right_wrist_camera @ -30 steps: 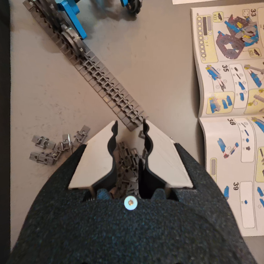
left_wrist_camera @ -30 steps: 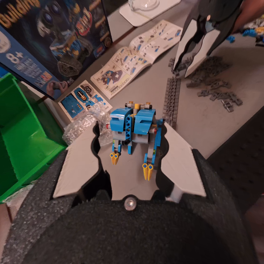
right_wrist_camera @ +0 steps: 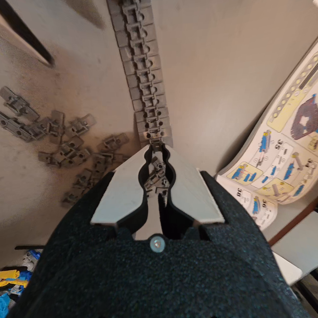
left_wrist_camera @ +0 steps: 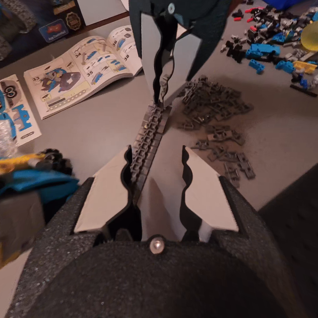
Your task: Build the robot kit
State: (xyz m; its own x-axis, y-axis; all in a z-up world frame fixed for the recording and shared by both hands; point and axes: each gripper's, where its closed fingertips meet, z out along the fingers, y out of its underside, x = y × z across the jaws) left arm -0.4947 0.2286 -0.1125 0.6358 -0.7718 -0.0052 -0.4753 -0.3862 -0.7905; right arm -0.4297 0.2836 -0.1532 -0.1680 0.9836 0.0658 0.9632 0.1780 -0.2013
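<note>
Grey track strip [right_wrist_camera: 146, 72] between both jaws

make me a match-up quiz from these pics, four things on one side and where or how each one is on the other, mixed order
Things:
1. left gripper
2. right gripper
3. booklet
4. loose grey links

States:
A. lying open on the table
B. scattered in a heap beside the track strip
C. open, one finger against the near end of the strip
D. pinching the far end link of the strip

Pairs: 1-C, 2-D, 3-A, 4-B
</note>
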